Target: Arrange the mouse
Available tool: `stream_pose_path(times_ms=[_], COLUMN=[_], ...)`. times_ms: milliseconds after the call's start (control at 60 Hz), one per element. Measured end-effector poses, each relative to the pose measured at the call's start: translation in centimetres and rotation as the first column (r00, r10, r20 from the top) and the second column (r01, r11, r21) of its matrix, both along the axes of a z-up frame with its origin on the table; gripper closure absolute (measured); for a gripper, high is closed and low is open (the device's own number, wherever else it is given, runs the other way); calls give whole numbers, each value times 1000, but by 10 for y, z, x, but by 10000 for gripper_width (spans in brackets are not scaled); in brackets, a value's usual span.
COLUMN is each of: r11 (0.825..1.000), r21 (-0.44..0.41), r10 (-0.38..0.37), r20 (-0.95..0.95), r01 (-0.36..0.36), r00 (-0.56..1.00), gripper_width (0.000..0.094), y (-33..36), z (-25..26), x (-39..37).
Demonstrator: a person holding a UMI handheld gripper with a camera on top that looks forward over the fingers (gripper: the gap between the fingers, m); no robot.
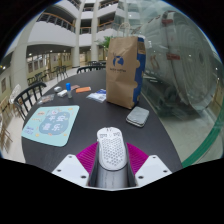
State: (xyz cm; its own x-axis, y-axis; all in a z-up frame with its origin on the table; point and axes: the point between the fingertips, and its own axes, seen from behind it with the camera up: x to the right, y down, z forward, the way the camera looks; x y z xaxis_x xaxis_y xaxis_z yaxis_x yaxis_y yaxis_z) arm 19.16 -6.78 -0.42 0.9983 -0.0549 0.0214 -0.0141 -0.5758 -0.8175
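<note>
A white mouse with a perforated honeycomb shell (110, 146) sits between my fingers, its nose pointing ahead. My gripper (111, 152) is shut on it, and the magenta pads (87, 156) press on both of its sides. It is held just above the near edge of the round black table (100, 112). A light blue mouse mat with a printed pattern (52, 123) lies on the table ahead and to the left of the fingers.
A brown paper bag with a blue logo (124, 72) stands upright at the table's far side. A small grey flat object (137, 116) lies in front of it. Orange and blue items (95, 95) lie further left. Chairs (28, 97) stand around the table.
</note>
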Motion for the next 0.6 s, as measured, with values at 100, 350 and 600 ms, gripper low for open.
stream_pose_path(times_ms=[100, 350, 600], r11=[999, 954, 982], r21=[20, 297, 183], r10=[-45, -35, 52], r20=[19, -21, -58], r01=[44, 40, -41], r00=[999, 999, 997], gripper_width=[584, 599, 602], y=[-1, 25, 83], z=[8, 175, 114], x=[1, -76, -227])
